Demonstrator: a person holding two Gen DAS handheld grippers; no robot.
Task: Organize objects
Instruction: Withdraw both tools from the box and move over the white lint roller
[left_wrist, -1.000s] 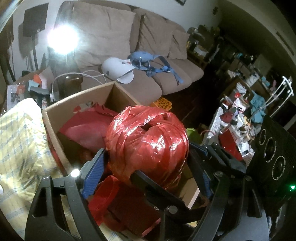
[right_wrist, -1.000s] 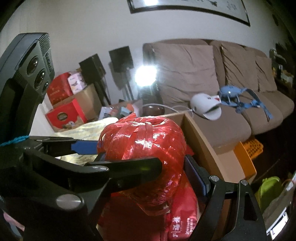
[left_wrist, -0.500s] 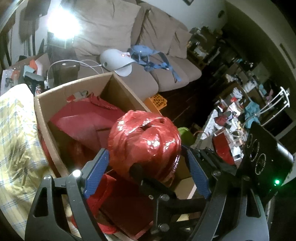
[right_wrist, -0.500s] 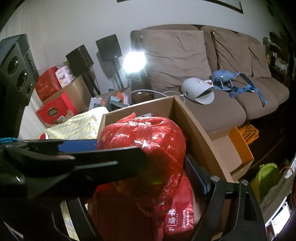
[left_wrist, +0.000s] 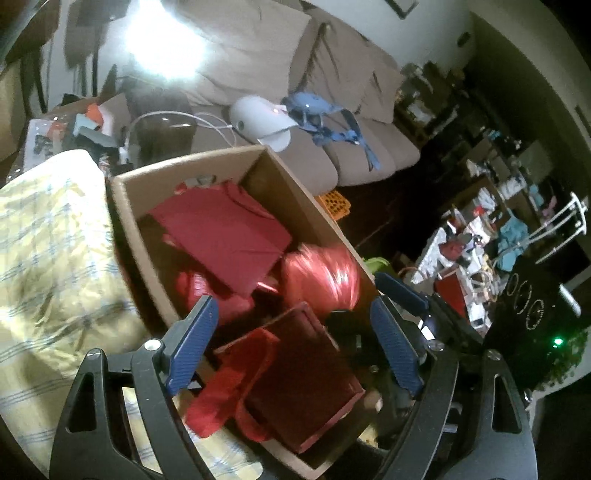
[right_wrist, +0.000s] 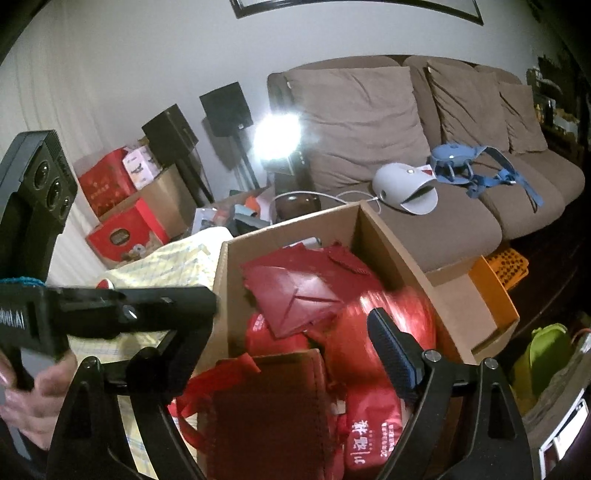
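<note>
Beige sofa (right_wrist: 424, 155) cushions lined the wall behind an open cardboard box (left_wrist: 295, 192) that sat beside a yellow checked cloth (left_wrist: 48, 240). Over the box's near end the left gripper (left_wrist: 291, 347) hung with its blue pads spread wide and nothing between them. The right gripper (right_wrist: 295, 350) also stood wide and empty, its left finger hidden behind the other tool. Beyond the fingers the red ball of plastic twine (left_wrist: 321, 277) lay blurred inside the box against its right wall, clear of all pads, among red paper bags (left_wrist: 221, 229) and a dark red bag (left_wrist: 303, 373). On the sofa rested a white device (right_wrist: 402, 186) and blue straps (right_wrist: 480, 170).
</note>
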